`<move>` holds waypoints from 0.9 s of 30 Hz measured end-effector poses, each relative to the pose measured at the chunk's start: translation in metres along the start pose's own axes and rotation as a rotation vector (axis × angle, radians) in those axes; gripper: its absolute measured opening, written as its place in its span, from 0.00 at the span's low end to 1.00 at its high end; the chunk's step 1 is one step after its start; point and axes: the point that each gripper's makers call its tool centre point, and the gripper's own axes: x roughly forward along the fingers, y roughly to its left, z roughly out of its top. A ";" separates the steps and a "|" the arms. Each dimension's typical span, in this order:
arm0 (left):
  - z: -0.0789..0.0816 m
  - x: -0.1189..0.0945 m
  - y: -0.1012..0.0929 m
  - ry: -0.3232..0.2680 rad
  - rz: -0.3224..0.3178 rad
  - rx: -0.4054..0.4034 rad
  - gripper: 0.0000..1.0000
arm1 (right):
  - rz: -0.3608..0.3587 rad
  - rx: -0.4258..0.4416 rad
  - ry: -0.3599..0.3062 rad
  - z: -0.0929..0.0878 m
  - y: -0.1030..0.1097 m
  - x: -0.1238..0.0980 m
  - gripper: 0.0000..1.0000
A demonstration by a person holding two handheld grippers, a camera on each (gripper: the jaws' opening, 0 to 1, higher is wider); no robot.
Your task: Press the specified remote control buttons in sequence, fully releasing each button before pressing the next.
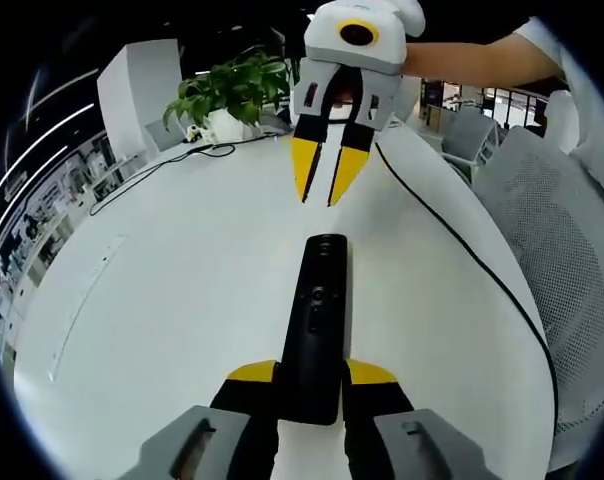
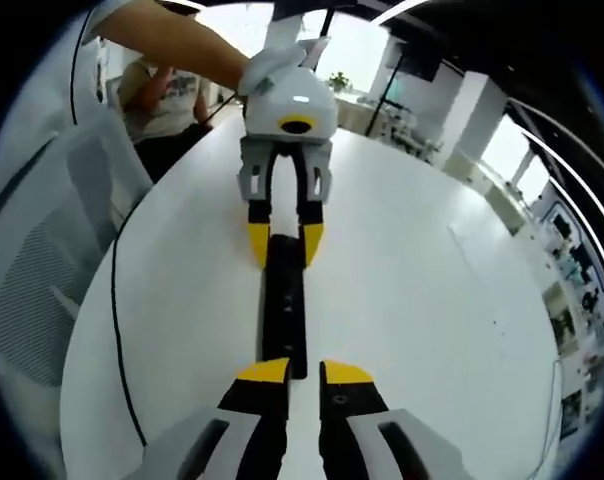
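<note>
A long black remote control (image 1: 317,325) lies flat on the white desk (image 1: 162,300), and its near end sits between the two yellow-tipped jaws of the left gripper (image 1: 312,374), which press against its sides, so this gripper is clenched on the remote and holds it. In the left gripper view, small buttons can be seen along the upper face of the remote, but their marks are too small to read. The right gripper (image 1: 325,190) comes into this view from the far side, held by a person's hand with a bare forearm (image 1: 462,60); its two yellow tips point down toward the far end of the remote and stand just apart from it, with a narrow gap between them, and nothing is between the jaws. In the right gripper view the same remote control (image 2: 284,300) runs away from the camera, from the right gripper (image 2: 297,372) at the bottom to the left gripper (image 2: 284,240) at the far end, which has its jaws on both sides of the remote. Here the jaws of the right gripper are close together with only a thin gap, and the near end of the remote lies just at their tips; I cannot tell if they touch it. A thin black cable (image 1: 462,245) curves over the desk near its edge, a green potted plant (image 1: 232,90) stands at the far side, and a mesh office chair (image 1: 552,250) is beside the desk.
</note>
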 end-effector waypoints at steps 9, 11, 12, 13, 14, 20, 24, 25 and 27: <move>0.000 0.000 -0.001 -0.001 -0.001 0.000 0.22 | 0.013 -0.005 0.012 -0.003 0.004 0.003 0.09; 0.000 0.000 0.000 0.000 -0.001 0.000 0.22 | 0.017 -0.007 0.017 -0.004 0.005 0.004 0.08; 0.000 0.000 0.000 -0.001 -0.001 0.001 0.22 | 0.020 -0.011 0.021 -0.005 0.006 0.005 0.08; 0.000 0.000 0.000 -0.001 0.000 0.000 0.22 | 0.022 -0.014 0.026 -0.005 0.006 0.006 0.08; 0.000 0.000 0.000 -0.001 0.000 0.001 0.22 | 0.024 -0.019 0.030 -0.006 0.006 0.006 0.08; 0.000 0.000 0.000 0.000 -0.001 0.002 0.22 | 0.040 -0.048 0.063 -0.011 0.010 0.010 0.06; 0.000 0.000 0.000 0.000 0.000 0.003 0.22 | 0.048 -0.059 0.079 -0.012 0.010 0.012 0.03; 0.000 0.000 0.000 0.000 0.000 0.003 0.22 | 0.052 -0.063 0.083 -0.012 0.010 0.013 0.02; 0.000 0.000 0.000 0.000 0.000 0.003 0.22 | 0.052 -0.066 0.086 -0.011 0.010 0.013 0.00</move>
